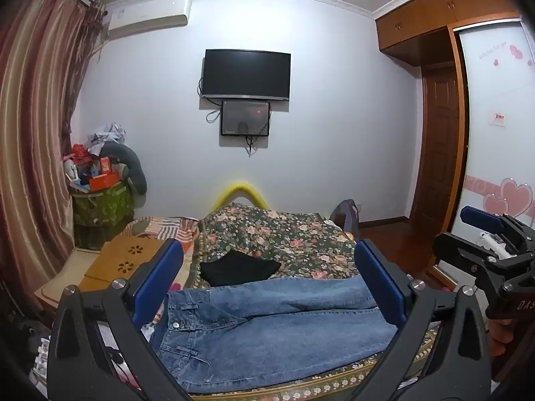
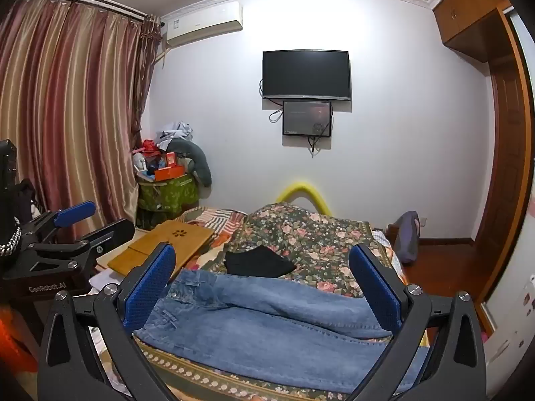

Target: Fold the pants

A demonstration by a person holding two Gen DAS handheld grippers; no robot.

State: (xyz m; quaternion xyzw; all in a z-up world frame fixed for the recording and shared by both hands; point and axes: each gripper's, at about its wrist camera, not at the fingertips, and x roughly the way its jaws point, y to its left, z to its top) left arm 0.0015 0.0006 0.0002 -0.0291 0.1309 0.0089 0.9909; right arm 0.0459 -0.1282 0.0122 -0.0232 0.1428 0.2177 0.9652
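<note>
The blue jeans (image 1: 267, 327) lie spread flat across the near edge of the floral bedspread (image 1: 284, 234), waistband to the left, just in front of a black garment (image 1: 239, 267). The left gripper (image 1: 267, 280) and right gripper (image 2: 262, 284) hover above the jeans, jaws spread wide, gripping nothing.

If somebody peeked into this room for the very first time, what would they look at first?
Probably the blue jeans spread flat across the near end of the flowery bed cover, with a small black garment lying just beyond them. Both the left gripper and the right gripper hover open above the jeans. On the far wall hangs a dark TV with a smaller screen under it.
</note>
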